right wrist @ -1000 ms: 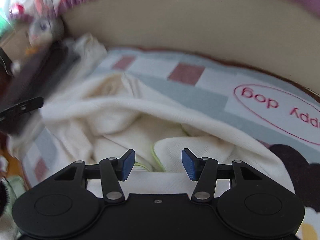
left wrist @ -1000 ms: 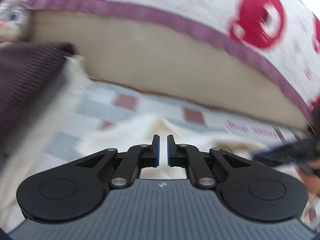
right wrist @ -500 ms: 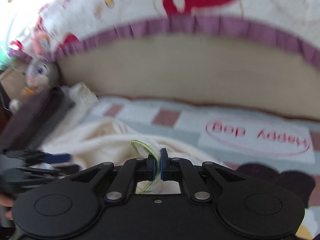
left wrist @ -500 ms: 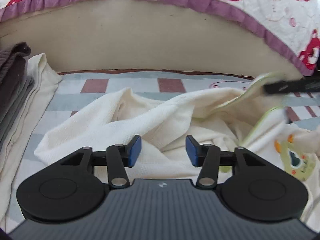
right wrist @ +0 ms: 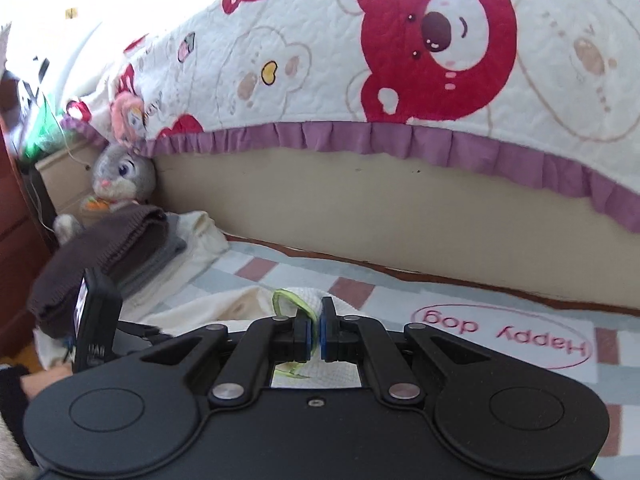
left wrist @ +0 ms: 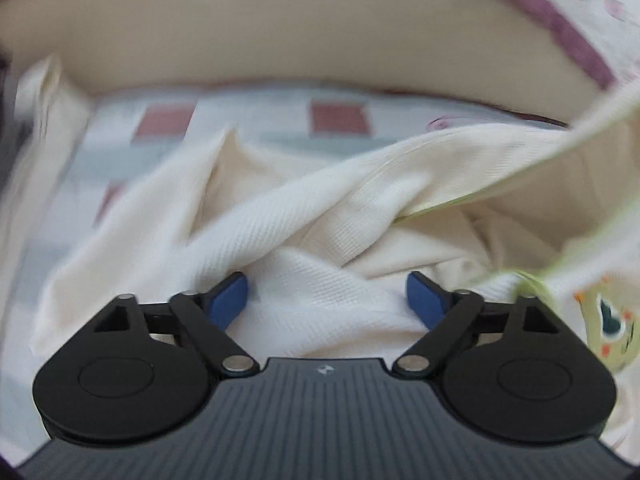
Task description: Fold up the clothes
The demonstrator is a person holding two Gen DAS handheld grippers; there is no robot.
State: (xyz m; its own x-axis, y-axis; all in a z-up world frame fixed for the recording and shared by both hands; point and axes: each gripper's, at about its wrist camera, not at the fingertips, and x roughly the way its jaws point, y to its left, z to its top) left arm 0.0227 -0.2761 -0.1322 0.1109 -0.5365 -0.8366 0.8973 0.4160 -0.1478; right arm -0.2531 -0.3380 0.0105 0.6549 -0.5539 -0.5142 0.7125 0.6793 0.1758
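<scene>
right gripper (right wrist: 315, 334) clamps the green-trimmed hem of the soft, limp cream garment (left wrist: 304, 216); left gripper (left wrist: 326, 294) spread wide over a fold.

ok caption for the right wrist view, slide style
Right gripper shut on the green-trimmed edge of a cream garment, lifted over a checked mat beside the bed.

Both wrist cams low, close, facing bed; share cream garment (left wrist: 320, 216).

A grey plush rabbit (right wrist: 120, 176) sits by the bear-print bedspread (right wrist: 400, 60), beyond the checked mat (right wrist: 480, 300).
</scene>
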